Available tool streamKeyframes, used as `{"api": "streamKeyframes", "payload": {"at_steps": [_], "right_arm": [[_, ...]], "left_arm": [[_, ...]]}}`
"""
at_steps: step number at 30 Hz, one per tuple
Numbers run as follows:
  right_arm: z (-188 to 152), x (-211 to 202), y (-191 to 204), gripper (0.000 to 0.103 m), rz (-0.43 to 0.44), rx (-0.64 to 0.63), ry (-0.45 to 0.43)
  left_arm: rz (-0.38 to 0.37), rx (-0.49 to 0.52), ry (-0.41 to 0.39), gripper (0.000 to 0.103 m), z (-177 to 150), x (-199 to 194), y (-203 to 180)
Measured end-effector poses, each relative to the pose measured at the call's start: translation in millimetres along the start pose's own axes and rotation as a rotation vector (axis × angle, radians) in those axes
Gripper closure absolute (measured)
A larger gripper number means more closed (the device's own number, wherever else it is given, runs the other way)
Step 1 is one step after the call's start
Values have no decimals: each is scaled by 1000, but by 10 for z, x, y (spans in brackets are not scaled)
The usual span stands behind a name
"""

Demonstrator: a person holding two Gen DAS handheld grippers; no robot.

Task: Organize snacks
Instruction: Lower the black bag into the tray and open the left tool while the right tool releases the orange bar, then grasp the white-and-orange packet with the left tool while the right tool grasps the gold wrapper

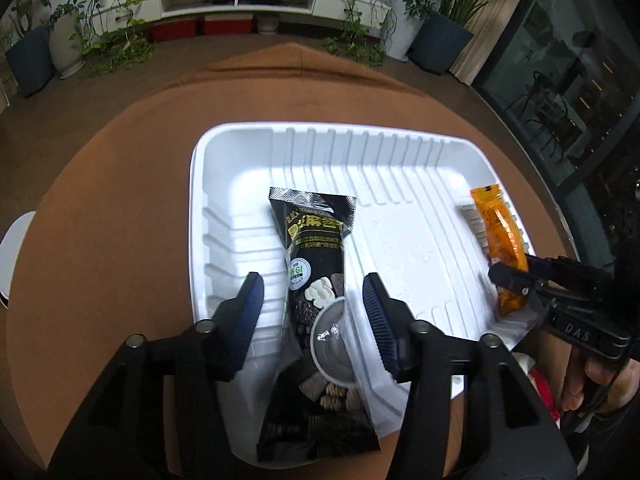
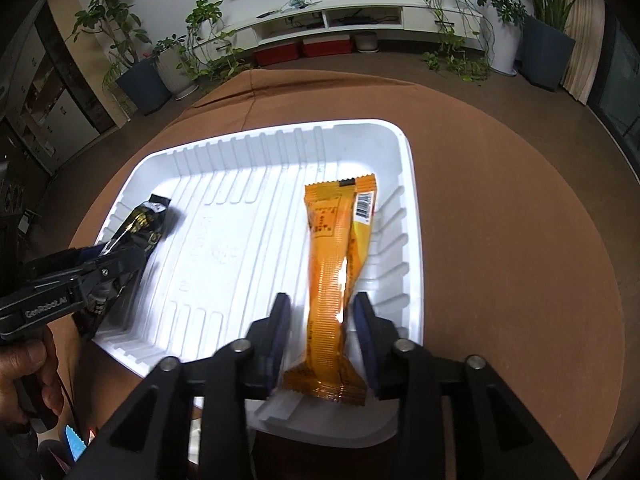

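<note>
A white ribbed tray (image 1: 240, 136) (image 2: 200, 156) sits on a round brown table. A black snack packet (image 1: 316, 248) (image 2: 140, 220) lies along the tray's left side, between the open fingers of my left gripper (image 1: 314, 298) (image 2: 116, 260), which do not press it. An orange snack packet (image 2: 334, 264) (image 1: 500, 232) lies along the tray's right side, between the open fingers of my right gripper (image 2: 322, 320) (image 1: 508, 280). Both packets rest with their near ends on the tray's front rim.
The brown table (image 1: 100, 220) (image 2: 500, 240) surrounds the tray. A white object (image 1: 12, 248) sits at the table's left edge. Potted plants (image 2: 140, 68) and a low white cabinet (image 2: 340, 20) stand on the floor far behind.
</note>
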State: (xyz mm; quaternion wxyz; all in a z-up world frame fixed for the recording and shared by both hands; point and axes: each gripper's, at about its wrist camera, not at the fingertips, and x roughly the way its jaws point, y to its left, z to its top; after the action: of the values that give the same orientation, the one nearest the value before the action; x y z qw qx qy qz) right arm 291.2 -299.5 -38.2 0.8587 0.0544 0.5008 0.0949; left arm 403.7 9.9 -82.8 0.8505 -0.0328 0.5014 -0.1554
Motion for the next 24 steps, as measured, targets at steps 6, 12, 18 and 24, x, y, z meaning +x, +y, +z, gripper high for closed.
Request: {"api": "streamKeyframes", "payload": {"at_steps": [6,12,18,24], "right_arm": [[-8,-178,35,51,-10,-9,-30],[-27,-644,35,37,-1,-9,-119],[-371,-1290,-50,23,27,-23,-242],[-1114,-1780,-188,19,24,28,-344]], "left_arm": [[0,-7,-58,31,3,-299,-14],[-39,-27,-152,7,-187,-890,9],[-97,-38,-243,1,-816,-1535,48],[-102,13,-315,0,-1704,-1890,-162]]}}
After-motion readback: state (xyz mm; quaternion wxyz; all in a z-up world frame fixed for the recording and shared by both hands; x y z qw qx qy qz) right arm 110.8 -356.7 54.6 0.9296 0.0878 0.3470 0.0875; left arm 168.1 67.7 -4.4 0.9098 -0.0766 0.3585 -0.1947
